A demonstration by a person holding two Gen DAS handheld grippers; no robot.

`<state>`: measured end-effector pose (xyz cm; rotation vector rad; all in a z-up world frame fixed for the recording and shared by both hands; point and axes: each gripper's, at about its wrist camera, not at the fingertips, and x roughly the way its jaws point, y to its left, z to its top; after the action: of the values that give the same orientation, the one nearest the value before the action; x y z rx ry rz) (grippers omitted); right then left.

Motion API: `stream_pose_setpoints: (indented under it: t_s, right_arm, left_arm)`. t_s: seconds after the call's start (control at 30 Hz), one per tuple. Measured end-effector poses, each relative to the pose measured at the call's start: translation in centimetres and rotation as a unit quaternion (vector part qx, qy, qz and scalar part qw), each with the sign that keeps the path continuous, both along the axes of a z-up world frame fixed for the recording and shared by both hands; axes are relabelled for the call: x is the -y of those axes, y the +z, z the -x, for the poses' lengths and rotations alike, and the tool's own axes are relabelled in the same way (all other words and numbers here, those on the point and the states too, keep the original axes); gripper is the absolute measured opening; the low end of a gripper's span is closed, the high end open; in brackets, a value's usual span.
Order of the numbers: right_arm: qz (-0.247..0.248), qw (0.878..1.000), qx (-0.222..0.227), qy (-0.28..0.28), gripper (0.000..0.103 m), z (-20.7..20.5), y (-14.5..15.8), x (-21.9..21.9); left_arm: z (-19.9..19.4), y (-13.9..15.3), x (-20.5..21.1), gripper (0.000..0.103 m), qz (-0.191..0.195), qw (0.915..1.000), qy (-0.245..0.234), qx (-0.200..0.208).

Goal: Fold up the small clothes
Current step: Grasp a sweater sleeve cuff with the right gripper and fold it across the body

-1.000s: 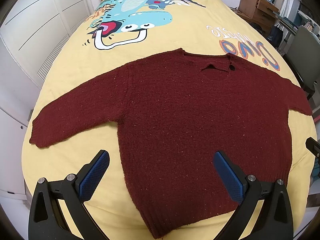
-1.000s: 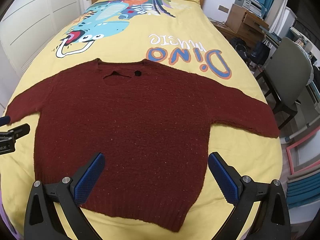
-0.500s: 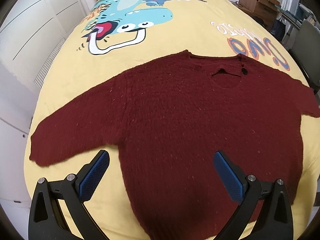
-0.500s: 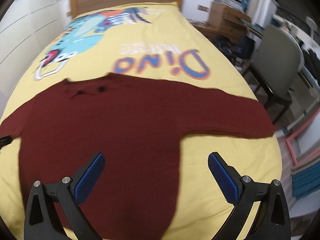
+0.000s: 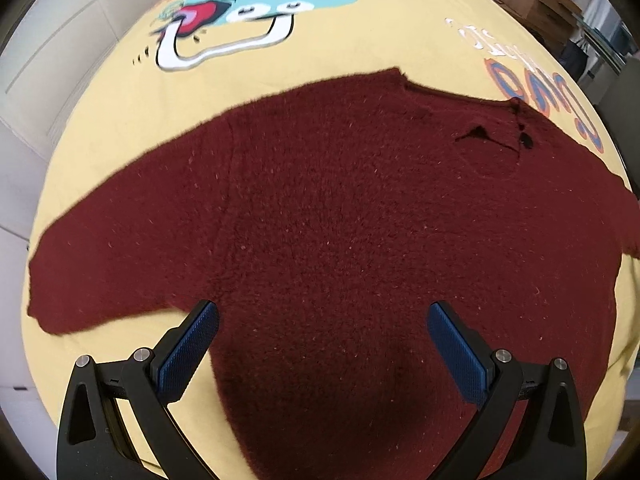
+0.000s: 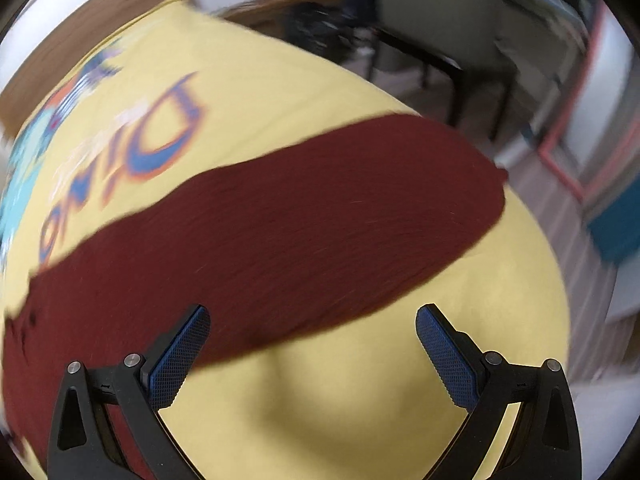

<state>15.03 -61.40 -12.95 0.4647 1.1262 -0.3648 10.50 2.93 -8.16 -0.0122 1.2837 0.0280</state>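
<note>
A dark red knitted sweater [image 5: 360, 232] lies flat and spread out on a yellow bed cover, neckline at the far side. My left gripper [image 5: 322, 344] hovers open over the sweater's lower left body, its left blue pad near the armpit of the left sleeve [image 5: 120, 248]. In the blurred right wrist view, the right sleeve [image 6: 320, 216] stretches across the cover with its cuff toward the bed's right edge. Open as well, my right gripper [image 6: 312, 344] sits just below that sleeve, above bare yellow cover. Neither gripper holds anything.
The yellow cover [image 5: 320, 52] carries a cartoon dinosaur print [image 5: 256, 4] and orange-blue lettering [image 6: 132, 136]. White cupboard doors [image 5: 60, 48] stand left of the bed. A chair [image 6: 440, 20] and dark clutter stand on the floor to the right, past the bed edge.
Both grippers have moved forward and lower over the sweater. The right one swung sharply right, from over the body to the right sleeve, blurring its view. Both stayed open.
</note>
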Motion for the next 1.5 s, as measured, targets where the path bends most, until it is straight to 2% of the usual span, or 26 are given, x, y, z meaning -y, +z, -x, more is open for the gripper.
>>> stream_pose_setpoints:
  t_s: [0.13, 0.3, 0.4, 0.5, 0.57, 0.6, 0.7, 0.8, 1.0, 1.27, 1.37, 1.5]
  right_arm:
    - [-0.04, 0.997, -0.008, -0.069, 0.103, -0.3, -2.3, 4.3]
    - [-0.065, 0.992, -0.019, -0.109, 0.101, -1.1, -4.7, 7.0]
    - [-0.065, 0.991, -0.021, -0.118, 0.095, -1.6, -5.2, 7.6]
    - [-0.056, 0.991, -0.024, -0.123, 0.066, -2.7, -4.9, 8.7]
    - [-0.075, 0.99, -0.011, -0.118, 0.019, -3.6, -4.3, 9.3]
    - [-0.083, 0.99, -0.005, -0.113, 0.014, -3.8, -3.9, 9.3]
    - [-0.067, 0.994, 0.017, -0.083, 0.014, -4.2, -1.7, 8.4]
    - [-0.056, 0.995, 0.068, -0.037, 0.013, -3.5, 2.0, 6.1]
    - [-0.024, 0.99, 0.127, 0.05, 0.013, -2.7, 9.2, -0.4]
    - [-0.023, 0.97, 0.177, 0.167, 0.013, -4.1, 16.0, -13.8]
    - [-0.022, 0.961, 0.189, 0.202, 0.013, -5.2, 17.1, -18.2]
    - [-0.058, 0.946, 0.193, 0.254, 0.013, -6.1, 17.4, -25.0]
  left_arm:
    - [0.1, -0.5, -0.8, 0.102, 0.004, 1.0, 0.007, -0.006]
    - [0.5, -1.0, -1.6, 0.102, 0.008, 0.9998, 0.017, -0.011]
    - [0.4, -1.5, -1.8, 0.102, 0.006, 0.9997, 0.018, -0.017]
    - [0.5, -1.7, -2.3, 0.102, -0.009, 0.9997, 0.017, -0.018]
    - [0.9, -1.7, -2.6, 0.102, -0.01, 0.9996, 0.02, -0.017]
    - [1.0, -1.6, -2.8, 0.102, -0.005, 0.9996, 0.021, -0.017]
    - [1.3, -1.3, -2.8, 0.102, -0.003, 0.9998, 0.018, -0.013]
    - [1.4, -0.7, -3.0, 0.102, -0.008, 0.9999, 0.013, -0.005]
    - [1.3, 0.3, -3.3, 0.102, 0.013, 0.9998, 0.008, 0.013]
    - [1.7, 2.0, -3.5, 0.102, 0.027, 0.999, -0.009, 0.035]
    - [1.5, 2.0, -3.4, 0.102, 0.032, 0.9987, -0.011, 0.039]
    - [1.0, 2.1, -4.2, 0.102, 0.021, 0.9987, -0.012, 0.044]
